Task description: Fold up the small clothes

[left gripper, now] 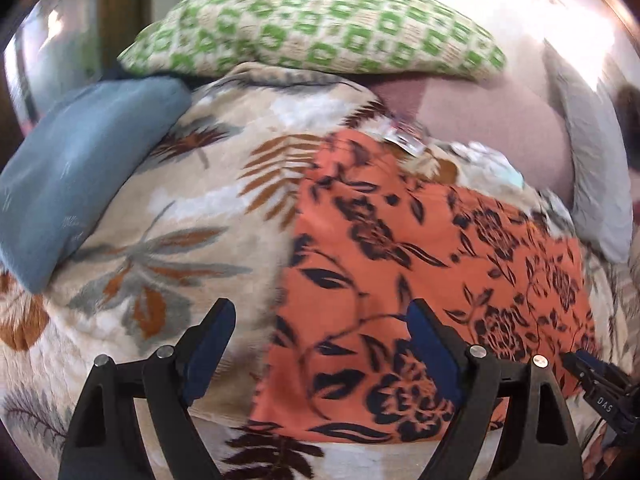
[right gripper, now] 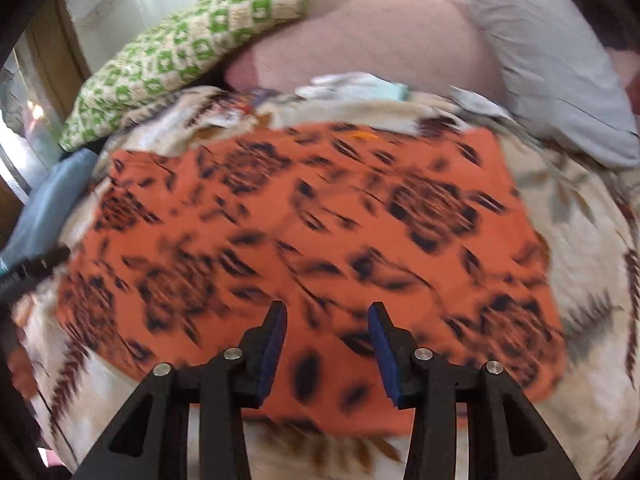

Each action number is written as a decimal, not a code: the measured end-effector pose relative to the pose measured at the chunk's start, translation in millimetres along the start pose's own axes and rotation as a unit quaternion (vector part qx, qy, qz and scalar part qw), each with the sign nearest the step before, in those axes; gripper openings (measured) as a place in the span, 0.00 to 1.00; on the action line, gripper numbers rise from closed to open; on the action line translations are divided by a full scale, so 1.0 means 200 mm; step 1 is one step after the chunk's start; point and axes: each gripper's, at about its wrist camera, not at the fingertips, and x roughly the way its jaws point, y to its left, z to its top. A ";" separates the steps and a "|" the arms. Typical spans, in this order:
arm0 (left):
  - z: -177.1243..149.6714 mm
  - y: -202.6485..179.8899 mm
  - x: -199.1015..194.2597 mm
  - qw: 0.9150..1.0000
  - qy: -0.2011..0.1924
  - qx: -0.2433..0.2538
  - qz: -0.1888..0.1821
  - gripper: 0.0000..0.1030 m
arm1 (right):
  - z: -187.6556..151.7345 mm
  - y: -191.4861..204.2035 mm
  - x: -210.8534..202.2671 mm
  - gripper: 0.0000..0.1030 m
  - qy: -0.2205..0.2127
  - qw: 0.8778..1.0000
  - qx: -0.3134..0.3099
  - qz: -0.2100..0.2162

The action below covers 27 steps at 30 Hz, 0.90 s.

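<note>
Lying flat, orange floral cloth (right gripper: 312,216), rectangular, on plush leaf-print blanket (left gripper: 192,200)

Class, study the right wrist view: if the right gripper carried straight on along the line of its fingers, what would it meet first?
Most likely the orange floral cloth lying flat on the leaf-print blanket. The right gripper is open and empty, with only that cloth ahead, though blur leaves depth uncertain.

The orange floral cloth (right gripper: 304,216) is smearing into streaks in the right wrist view, its print unreadable. The small heap of pale items (left gripper: 486,160) behind it is blurring beyond telling, and the right gripper (left gripper: 600,384) is getting cut off at the left view's edge.
</note>
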 end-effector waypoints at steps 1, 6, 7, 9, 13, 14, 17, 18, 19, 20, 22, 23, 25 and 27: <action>-0.02 -0.06 0.00 1.000 0.000 0.020 0.002 0.85 | -0.04 -0.05 -0.02 0.45 0.002 1.000 0.006 -0.009; -0.13 -0.31 0.12 0.990 0.022 0.126 0.063 0.89 | -0.17 -0.29 0.09 0.47 0.024 0.998 0.041 -0.042; -0.15 -0.33 0.16 0.986 0.024 0.142 0.086 0.92 | -0.19 -0.31 0.11 0.50 0.018 0.998 0.052 -0.028; -0.18 -0.34 0.20 0.983 0.012 0.155 0.102 0.98 | -0.18 -0.32 0.10 0.53 0.008 0.998 0.055 -0.019; -0.15 -0.28 0.22 0.990 0.021 0.115 0.076 1.00 | -0.17 -0.32 0.09 0.63 0.016 0.998 0.056 -0.009; -0.15 -0.28 0.23 0.990 0.018 0.116 0.075 1.00 | -0.16 -0.33 0.09 0.63 0.019 0.998 0.055 -0.007; -0.18 -0.30 0.23 0.989 0.003 0.126 0.079 1.00 | -0.16 -0.32 0.09 0.66 0.027 0.998 0.051 -0.003; -0.18 -0.30 0.23 0.989 0.002 0.124 0.078 1.00 | -0.15 -0.32 0.10 0.67 0.028 0.998 0.050 -0.002; -0.18 -0.30 0.23 0.989 0.003 0.122 0.077 1.00 | -0.15 -0.31 0.10 0.67 0.029 0.998 0.048 -0.001; -0.18 -0.29 0.23 0.990 0.005 0.120 0.076 1.00 | -0.15 -0.31 0.11 0.67 0.031 0.998 0.047 0.000; -0.18 -0.29 0.23 0.990 0.005 0.116 0.073 1.00 | -0.15 -0.31 0.12 0.69 0.034 0.999 0.043 0.003; -0.18 -0.29 0.24 0.991 0.003 0.115 0.071 1.00 | -0.15 -0.30 0.12 0.70 0.035 0.999 0.040 0.006; -0.18 -0.28 0.25 0.991 0.002 0.113 0.069 1.00 | -0.16 -0.30 0.12 0.77 0.036 0.999 0.029 0.012; -0.18 -0.28 0.25 0.991 0.001 0.113 0.069 1.00 | -0.15 -0.28 0.13 0.79 0.039 0.999 0.015 0.013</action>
